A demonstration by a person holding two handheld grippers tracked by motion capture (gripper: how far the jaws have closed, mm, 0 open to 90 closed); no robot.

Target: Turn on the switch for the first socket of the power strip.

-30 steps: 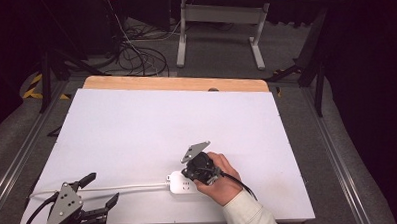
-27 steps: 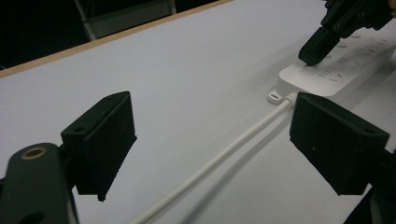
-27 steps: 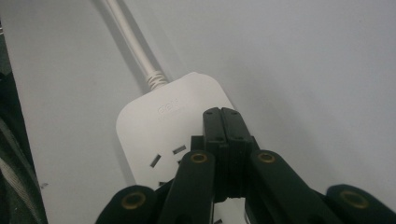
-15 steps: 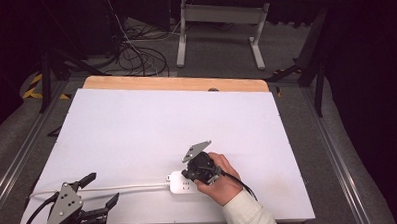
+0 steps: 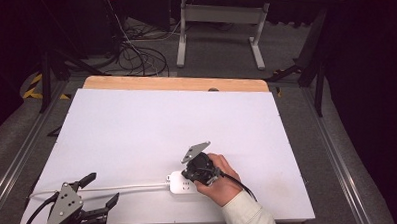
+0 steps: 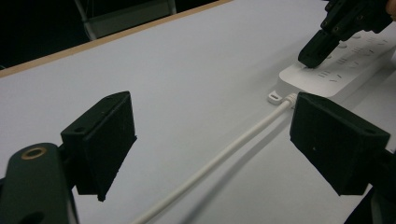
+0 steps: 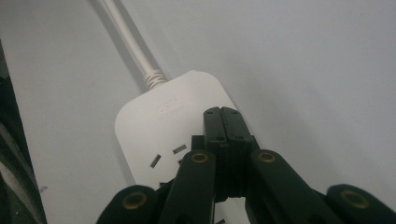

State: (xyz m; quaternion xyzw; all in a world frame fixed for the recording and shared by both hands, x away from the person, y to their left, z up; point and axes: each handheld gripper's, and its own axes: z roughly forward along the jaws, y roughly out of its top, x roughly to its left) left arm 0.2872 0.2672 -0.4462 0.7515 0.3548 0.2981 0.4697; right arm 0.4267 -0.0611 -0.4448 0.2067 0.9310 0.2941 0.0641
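A white power strip [image 5: 180, 186] lies flat near the table's front edge, and its white cable [image 5: 124, 187] runs left from it. My right gripper [image 5: 188, 176], held in a hand with a white sleeve, is shut with nothing between its jaws. In the right gripper view its closed tips [image 7: 226, 114] rest on the top of the power strip [image 7: 163, 126], beside the socket slots. My left gripper [image 5: 103, 187] is open at the front left corner, its two pads either side of the cable [image 6: 224, 156] without touching it. The left gripper view also shows the power strip [image 6: 336, 74] ahead.
The white table top [image 5: 152, 123] has a wooden strip [image 5: 175, 84] along its far edge. Metal rails run along both sides. Beyond the table are a white frame stand [image 5: 218, 26] and coiled cables [image 5: 139, 59] on the floor.
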